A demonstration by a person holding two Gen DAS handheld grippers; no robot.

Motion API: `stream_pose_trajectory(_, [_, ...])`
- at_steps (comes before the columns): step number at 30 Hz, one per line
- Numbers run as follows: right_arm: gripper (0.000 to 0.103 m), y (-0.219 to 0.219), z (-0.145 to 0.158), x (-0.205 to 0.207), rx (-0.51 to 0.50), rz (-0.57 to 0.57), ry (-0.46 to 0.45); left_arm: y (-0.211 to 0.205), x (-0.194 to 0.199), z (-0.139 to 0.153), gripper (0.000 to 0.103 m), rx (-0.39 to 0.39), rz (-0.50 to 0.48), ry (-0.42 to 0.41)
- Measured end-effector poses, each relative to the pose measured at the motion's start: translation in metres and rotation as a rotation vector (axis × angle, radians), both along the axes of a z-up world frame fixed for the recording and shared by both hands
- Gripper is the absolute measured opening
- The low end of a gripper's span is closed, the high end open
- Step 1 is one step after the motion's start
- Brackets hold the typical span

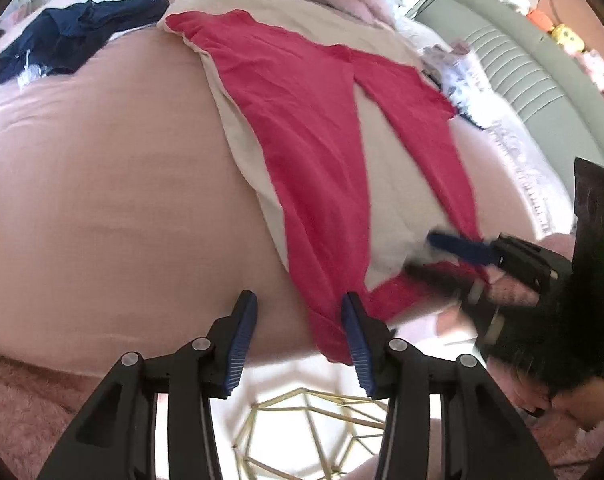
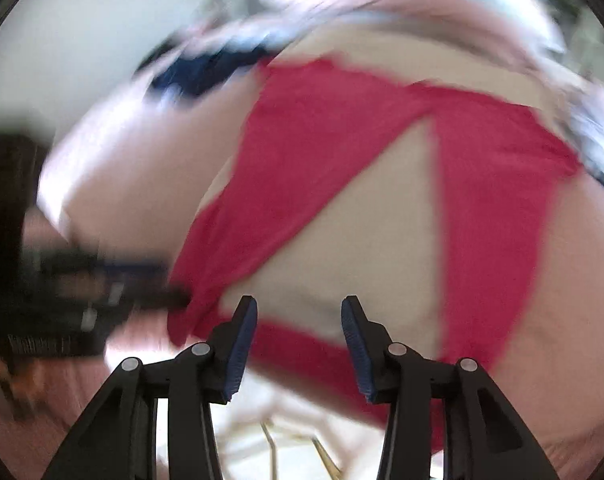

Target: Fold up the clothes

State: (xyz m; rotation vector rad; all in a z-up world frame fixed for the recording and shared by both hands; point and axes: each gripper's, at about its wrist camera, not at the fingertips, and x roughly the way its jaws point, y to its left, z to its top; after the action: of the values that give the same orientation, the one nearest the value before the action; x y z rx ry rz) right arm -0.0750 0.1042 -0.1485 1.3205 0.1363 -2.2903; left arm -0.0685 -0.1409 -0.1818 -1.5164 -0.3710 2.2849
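A red garment (image 1: 302, 140) lies spread over a cream cloth (image 1: 386, 184) on a pink bed (image 1: 101, 184), its two legs running toward me. My left gripper (image 1: 299, 312) is open, its right finger at the hem of the left leg. My right gripper (image 1: 458, 250) shows in the left wrist view at the end of the right leg. In the blurred right wrist view the right gripper (image 2: 299, 316) is open above the red garment (image 2: 322, 152) and cream cloth (image 2: 366, 224). The left gripper (image 2: 149, 284) is at the left leg end.
A dark navy garment (image 1: 77, 36) lies at the far left of the bed. White patterned clothes (image 1: 470, 76) lie at the right by a green padded headboard (image 1: 522, 72). A gold wire frame (image 1: 314, 432) stands below the bed edge.
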Motion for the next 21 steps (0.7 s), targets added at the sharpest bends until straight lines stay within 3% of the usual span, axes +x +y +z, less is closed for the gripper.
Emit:
stream_pose_trajectory(2, [0.044, 0.011, 0.007, -0.008, -0.028, -0.048, 0.008, -0.011, -0.002, 0.002, 0.041, 0.052, 0.046, 0.009])
stream_pose_trajectory(8, [0.044, 0.003, 0.005, -0.028, -0.043, -0.061, -0.033, -0.032, -0.017, 0.009, 0.041, 0.011, 0.224, 0.071])
stream_pose_trajectory(10, [0.044, -0.003, 0.002, -0.035, -0.042, -0.057, -0.050, -0.028, -0.024, 0.005, 0.041, -0.010, 0.209, 0.062])
stream_pose_trajectory(14, [0.044, -0.026, 0.004, -0.056, 0.089, -0.071, 0.054, -0.012, -0.035, 0.009, 0.041, -0.009, 0.131, 0.120])
stream_pose_trajectory(16, [0.044, -0.030, 0.001, -0.066, 0.106, -0.099, 0.030, -0.004, -0.040, 0.013, 0.040, 0.007, 0.091, 0.159])
stream_pose_trajectory(18, [0.044, -0.025, -0.002, -0.072, 0.050, -0.133, -0.017, 0.003, -0.048, 0.013, 0.039, -0.009, 0.062, 0.179])
stream_pose_trajectory(21, [0.044, -0.015, -0.009, -0.068, 0.006, -0.182, -0.072, 0.006, -0.058, 0.002, 0.016, -0.017, 0.048, 0.145])
